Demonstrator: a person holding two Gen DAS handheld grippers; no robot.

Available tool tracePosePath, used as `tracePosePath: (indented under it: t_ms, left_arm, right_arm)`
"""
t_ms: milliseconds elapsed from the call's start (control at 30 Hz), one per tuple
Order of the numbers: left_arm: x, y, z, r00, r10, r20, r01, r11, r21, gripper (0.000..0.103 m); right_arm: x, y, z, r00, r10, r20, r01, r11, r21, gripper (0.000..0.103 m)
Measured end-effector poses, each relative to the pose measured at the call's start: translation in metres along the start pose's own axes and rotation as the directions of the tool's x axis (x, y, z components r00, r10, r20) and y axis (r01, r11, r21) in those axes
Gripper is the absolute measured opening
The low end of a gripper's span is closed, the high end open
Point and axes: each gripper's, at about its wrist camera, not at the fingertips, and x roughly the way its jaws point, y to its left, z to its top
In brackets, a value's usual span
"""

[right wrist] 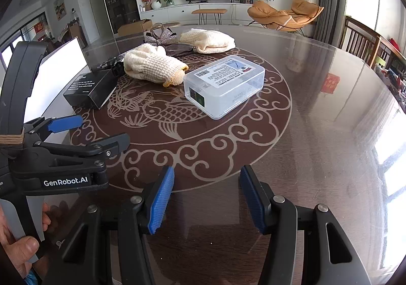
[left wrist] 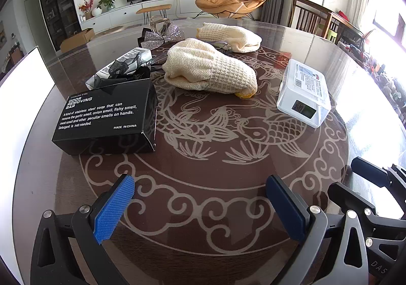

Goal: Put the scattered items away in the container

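Both the left gripper [left wrist: 200, 205] and the right gripper [right wrist: 206, 200] hang spread and empty above the round table [right wrist: 317, 132], where gloves [left wrist: 208, 69], a black box [left wrist: 106, 117] and a clear plastic case [right wrist: 223, 84] lie scattered beside the white container [left wrist: 24, 77].

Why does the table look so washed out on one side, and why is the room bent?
Left wrist view: window glare whitens the table at right; fisheye lens curves the edges. Right wrist view: same glare on the table's right, yet the clear box stays sharp.
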Motion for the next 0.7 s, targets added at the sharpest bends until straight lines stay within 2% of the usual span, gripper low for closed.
tracePosePath:
  t_ms: [700]
  left_arm:
    - [-0.0002,0.0002,0.0001,1.000,0.000,0.000,0.000,1.000,0.000,0.103]
  right_arm:
    - [-0.0010,0.0004,-0.0004,1.000,-0.008,-0.002,0.008,1.000,-0.006,0.056]
